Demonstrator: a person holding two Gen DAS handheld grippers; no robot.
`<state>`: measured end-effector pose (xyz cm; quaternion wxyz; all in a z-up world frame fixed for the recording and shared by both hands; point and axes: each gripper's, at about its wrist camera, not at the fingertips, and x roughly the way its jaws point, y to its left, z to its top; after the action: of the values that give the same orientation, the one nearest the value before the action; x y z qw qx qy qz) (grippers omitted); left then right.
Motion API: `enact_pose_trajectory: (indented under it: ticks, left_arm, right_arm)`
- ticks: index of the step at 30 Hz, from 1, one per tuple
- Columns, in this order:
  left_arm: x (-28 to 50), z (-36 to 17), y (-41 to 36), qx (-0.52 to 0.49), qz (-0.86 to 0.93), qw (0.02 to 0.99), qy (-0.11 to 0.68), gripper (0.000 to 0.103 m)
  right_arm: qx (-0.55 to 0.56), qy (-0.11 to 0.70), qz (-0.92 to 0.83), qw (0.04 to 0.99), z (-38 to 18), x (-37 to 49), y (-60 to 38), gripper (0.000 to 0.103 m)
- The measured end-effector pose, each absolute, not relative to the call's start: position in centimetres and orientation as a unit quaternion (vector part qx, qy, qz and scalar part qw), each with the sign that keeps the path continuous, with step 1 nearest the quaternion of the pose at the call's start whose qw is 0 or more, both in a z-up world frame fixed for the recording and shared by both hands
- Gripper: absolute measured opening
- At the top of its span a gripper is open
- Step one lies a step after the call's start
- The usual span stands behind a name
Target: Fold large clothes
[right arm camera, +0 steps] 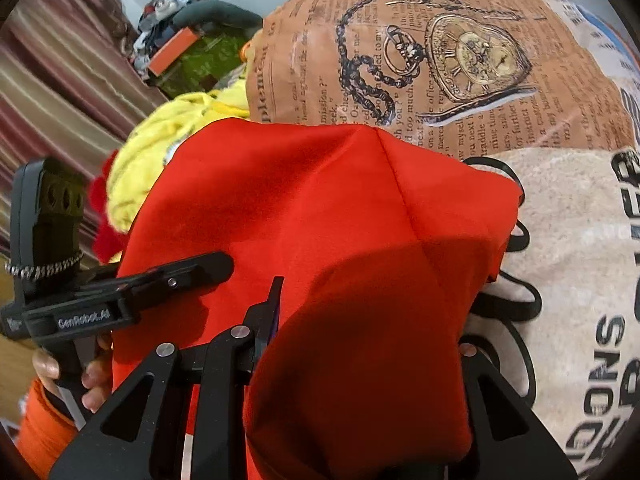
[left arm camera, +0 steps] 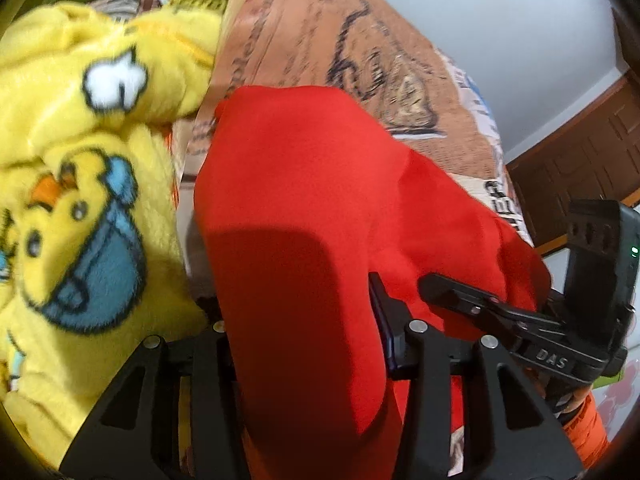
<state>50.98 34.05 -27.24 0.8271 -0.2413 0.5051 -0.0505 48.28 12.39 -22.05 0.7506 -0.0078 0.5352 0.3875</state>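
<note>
A bright red garment (left arm camera: 320,184) lies bunched on the bed. In the left wrist view a thick fold of it fills the gap between my left gripper (left arm camera: 300,304)'s jaws, which are shut on it; only the right finger shows. My right gripper (left arm camera: 452,292) holds the same cloth close by on the right. In the right wrist view the red garment (right arm camera: 320,208) drapes over my right gripper (right arm camera: 368,312), shut on a bunched fold; its right finger is hidden. The left gripper (right arm camera: 192,268) pinches the cloth's left edge.
A yellow fleece with duck prints (left arm camera: 80,200) is heaped left of the red garment. Under both lies a bedspread printed with newspaper text and a pocket watch (right arm camera: 460,60). A hand in an orange sleeve (right arm camera: 60,376) holds the left gripper. Clutter (right arm camera: 180,44) and a striped curtain (right arm camera: 48,88) stand behind.
</note>
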Motion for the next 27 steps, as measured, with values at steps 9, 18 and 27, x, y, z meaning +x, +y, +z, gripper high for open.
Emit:
enact_pose_trajectory:
  ticks: [9, 18, 27]
  left_arm:
    - [50.3, -28.7, 34.3, -0.235, -0.041, 0.823, 0.516, 0.057]
    - [46.0, -25.4, 33.6, -0.178, -0.006, 0.843, 0.508, 0.065]
    - [41.9, -26.4, 31.7, -0.089, 0.017, 0.850, 0.519, 0.074]
  right_arm:
    - [-0.026, 0.540, 0.378, 0.751, -22.9, 48.2, 12.1, 0.030]
    - [-0.014, 0.534, 0.356, 0.766, -21.1, 47.0, 8.1, 0.038]
    - [-0.181, 0.465, 0.317, 0.807, -19.7, 43.4, 7.5, 0.059]
